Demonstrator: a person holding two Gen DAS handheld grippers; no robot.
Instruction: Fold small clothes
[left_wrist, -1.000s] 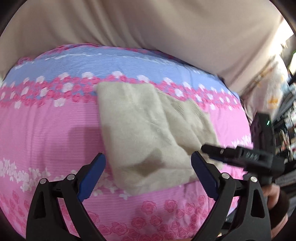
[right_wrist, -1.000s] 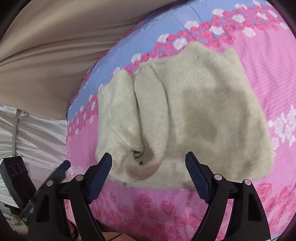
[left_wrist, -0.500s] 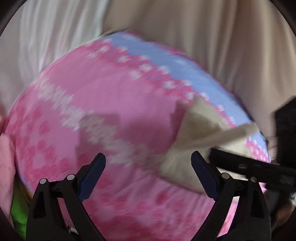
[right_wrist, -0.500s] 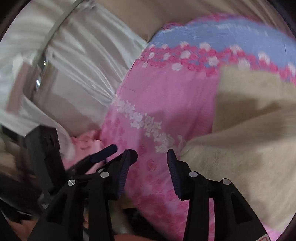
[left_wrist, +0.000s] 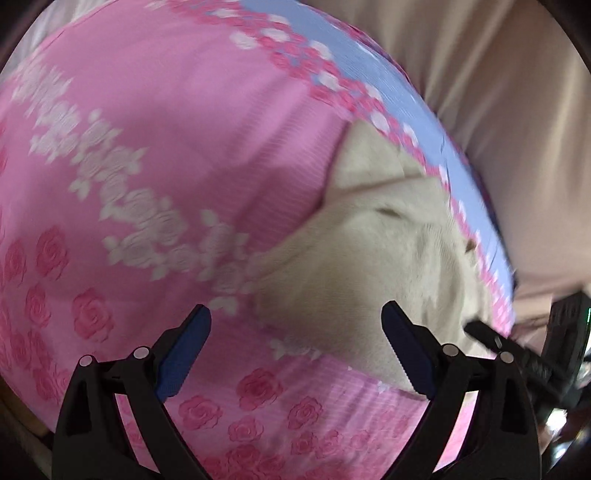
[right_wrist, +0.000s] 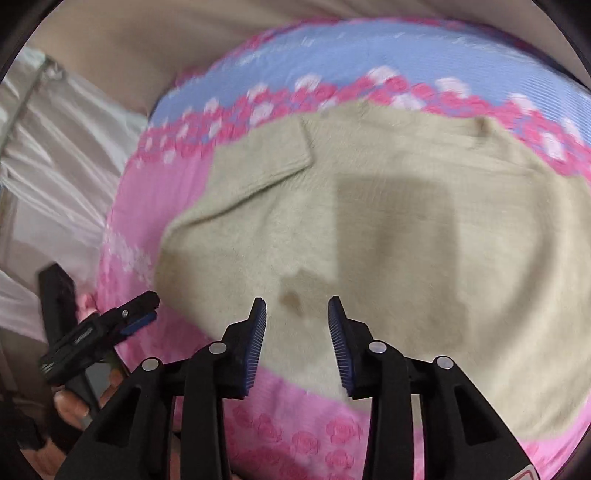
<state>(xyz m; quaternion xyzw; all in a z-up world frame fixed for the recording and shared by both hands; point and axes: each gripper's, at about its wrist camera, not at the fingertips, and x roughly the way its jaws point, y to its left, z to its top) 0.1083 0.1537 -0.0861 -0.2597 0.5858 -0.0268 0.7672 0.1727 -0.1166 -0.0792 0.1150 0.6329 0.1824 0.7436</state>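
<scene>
A cream knitted sweater (right_wrist: 388, 229) lies folded flat on a pink and blue flowered bedspread (right_wrist: 332, 81). In the left wrist view the sweater (left_wrist: 369, 266) lies at the right, close to the bed's far edge. My left gripper (left_wrist: 295, 350) is open wide and empty, just above the sweater's near edge. My right gripper (right_wrist: 297, 325) is partly open and empty, hovering over the sweater's near edge. The left gripper also shows at the left of the right wrist view (right_wrist: 138, 314).
Beige curtain (left_wrist: 498, 110) hangs behind the bed. White fabric (right_wrist: 55, 166) hangs at the bed's left side. The bedspread (left_wrist: 147, 166) stretches bare to the left of the sweater. The right gripper's tip (left_wrist: 498, 343) shows at the right edge of the left wrist view.
Both grippers swung away to the left and have come back over the sweater. The right gripper's jaws are narrower than a second ago. The sweater lies folded, with a sleeve across its top.
</scene>
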